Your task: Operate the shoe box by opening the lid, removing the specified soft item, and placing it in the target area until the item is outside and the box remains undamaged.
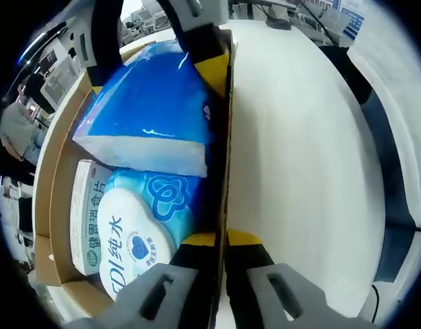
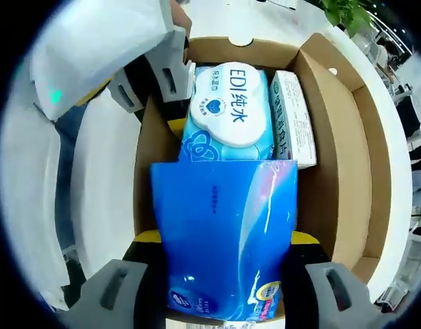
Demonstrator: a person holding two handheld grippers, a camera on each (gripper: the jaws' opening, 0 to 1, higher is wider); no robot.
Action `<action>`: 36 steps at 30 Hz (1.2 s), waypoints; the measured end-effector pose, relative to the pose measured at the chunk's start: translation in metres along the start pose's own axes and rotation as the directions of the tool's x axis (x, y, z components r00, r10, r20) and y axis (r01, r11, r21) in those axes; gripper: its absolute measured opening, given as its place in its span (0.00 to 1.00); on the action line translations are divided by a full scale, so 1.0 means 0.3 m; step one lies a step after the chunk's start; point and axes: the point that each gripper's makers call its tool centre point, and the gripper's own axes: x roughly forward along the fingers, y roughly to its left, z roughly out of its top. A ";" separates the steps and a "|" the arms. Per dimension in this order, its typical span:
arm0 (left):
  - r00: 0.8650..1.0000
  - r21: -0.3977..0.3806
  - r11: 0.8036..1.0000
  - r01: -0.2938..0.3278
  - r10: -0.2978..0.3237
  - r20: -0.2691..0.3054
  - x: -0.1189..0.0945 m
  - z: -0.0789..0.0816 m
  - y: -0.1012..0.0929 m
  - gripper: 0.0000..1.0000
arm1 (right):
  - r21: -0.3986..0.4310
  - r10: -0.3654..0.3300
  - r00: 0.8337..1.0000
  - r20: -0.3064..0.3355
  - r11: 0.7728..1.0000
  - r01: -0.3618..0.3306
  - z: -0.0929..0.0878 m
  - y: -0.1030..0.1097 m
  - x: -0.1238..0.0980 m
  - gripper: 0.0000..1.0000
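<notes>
Now mid-extraction — my right gripper (image 2: 224, 271) is clamped on the glossy blue soft tissue pack (image 2: 224, 233), half-raised inside the open brown cardboard shoe box (image 2: 341, 144), my left gripper (image 1: 221, 271) pinching its side wall — next, lift clear.

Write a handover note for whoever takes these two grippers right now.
Left gripper: shut on the shoe box side wall, steadying it.
Right gripper: shut on the blue soft pack, which is tilted up but not yet clear of the box.
In the box: wet wipes pack and a small carton.
Done: box open, pack gripped.
Left: lift the pack out and place it in the target area.
</notes>
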 end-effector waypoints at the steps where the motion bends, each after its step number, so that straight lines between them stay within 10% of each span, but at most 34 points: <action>1: 1.000 0.001 1.000 0.000 0.000 0.000 0.000 0.001 -0.001 0.01 | 0.004 -0.003 1.000 0.004 1.000 0.003 0.002 -0.003 -0.005 0.65; 36: 1.000 0.021 1.000 0.007 -0.007 0.008 -0.006 -0.002 -0.008 0.01 | 0.084 -0.071 0.996 0.050 0.994 0.066 0.009 -0.035 -0.171 0.65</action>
